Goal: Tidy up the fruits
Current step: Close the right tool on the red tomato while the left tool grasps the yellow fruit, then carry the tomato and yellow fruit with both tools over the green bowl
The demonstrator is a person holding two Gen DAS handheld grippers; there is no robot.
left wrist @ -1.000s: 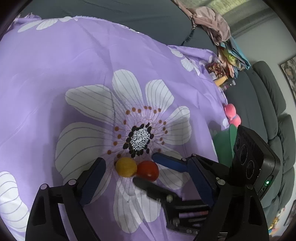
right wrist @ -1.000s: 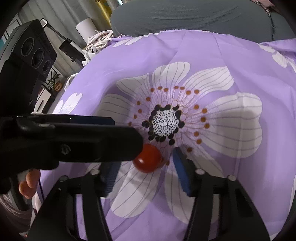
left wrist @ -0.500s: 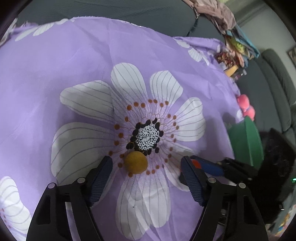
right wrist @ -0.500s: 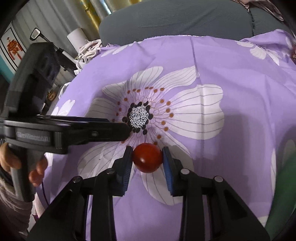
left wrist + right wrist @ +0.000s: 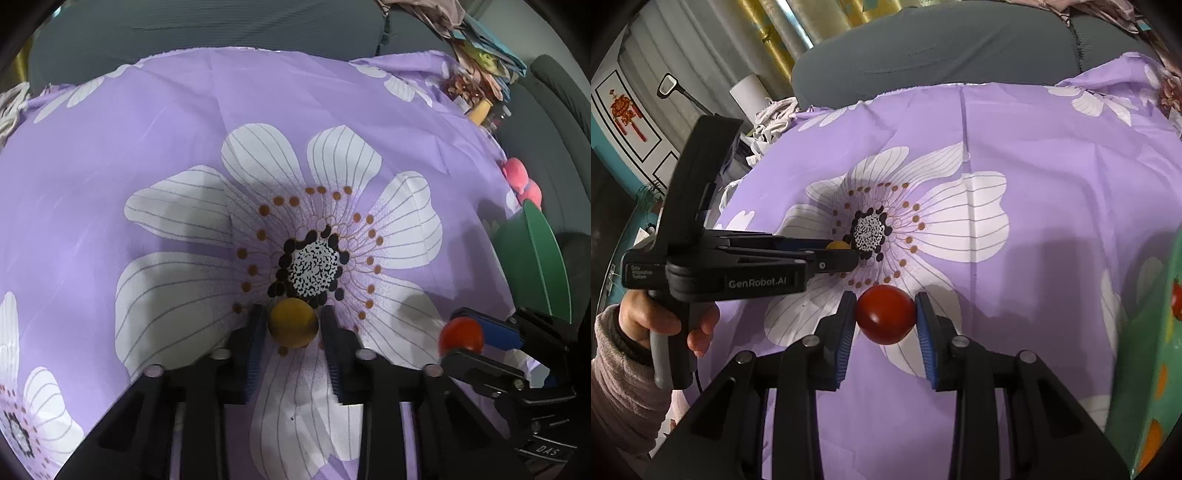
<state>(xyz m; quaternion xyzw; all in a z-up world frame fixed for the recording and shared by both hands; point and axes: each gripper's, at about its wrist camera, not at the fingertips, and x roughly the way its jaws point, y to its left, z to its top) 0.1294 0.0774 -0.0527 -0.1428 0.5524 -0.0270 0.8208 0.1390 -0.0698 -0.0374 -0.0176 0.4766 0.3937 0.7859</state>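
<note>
— Both hands are busy now. The left gripper (image 5: 293, 325) has just closed, and the yellow fruit (image 5: 293, 322) sits squarely between its pads, pinched on both sides, low on the purple flowered cloth (image 5: 147, 147) right at the edge of the flower's dark centre.

— And the right one?

— The right gripper (image 5: 885, 314) is clenched on the red tomato (image 5: 885, 314), dead centre between the blue pads. Both fruits are round, so there's no long side to line up.

— Where do they go?

— I'd guess the green bowl (image 5: 1167, 350). It lies off to the right of the right jaws, near them; from the left jaws it's further, past the tomato. So the right hand is the nearer one.

— Can you see inside the bowl?

— Only the right camera shows its printed wall up close; the left camera shows its green rim (image 5: 543, 254) and pink things (image 5: 522, 181) beyond. Only the right view shows the person's hand (image 5: 665, 317) on the left handle.
</note>
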